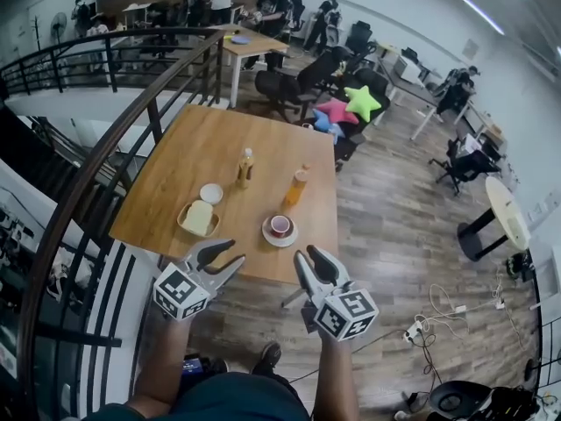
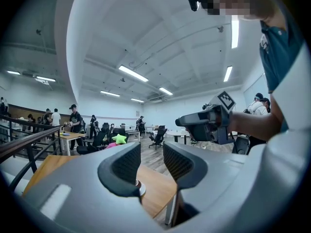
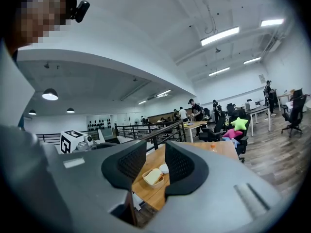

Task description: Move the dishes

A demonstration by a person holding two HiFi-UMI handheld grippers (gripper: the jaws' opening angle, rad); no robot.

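Both grippers hang short of the near edge of the wooden table (image 1: 202,139), so this reads as the approach, with no dish picked up yet.

The left gripper (image 1: 233,254) points level toward the table. Its jaws are drawn in to a narrow slot with nothing in it. Ahead of it, near the table's front left corner, sits a shallow rectangular dish (image 1: 198,218) with a pale yellow slab of food in it. A small white bowl (image 1: 211,193) is just behind that. Further right stand two drink bottles, one (image 1: 245,167) nearer the middle and an orange one (image 1: 298,185) beside it. In front of the orange bottle, by the near edge, a red-lined cup on a white saucer (image 1: 280,228) lies closest to the right gripper (image 1: 308,254). Its jaws are just as narrow and hold nothing, and its own view frames the rectangular dish between them, still well apart.

Either gripper would next need to spread its jaws, move forward over the edge and dip to catch a rim. The saucer's low lip probably calls for a shallow, careful angle.
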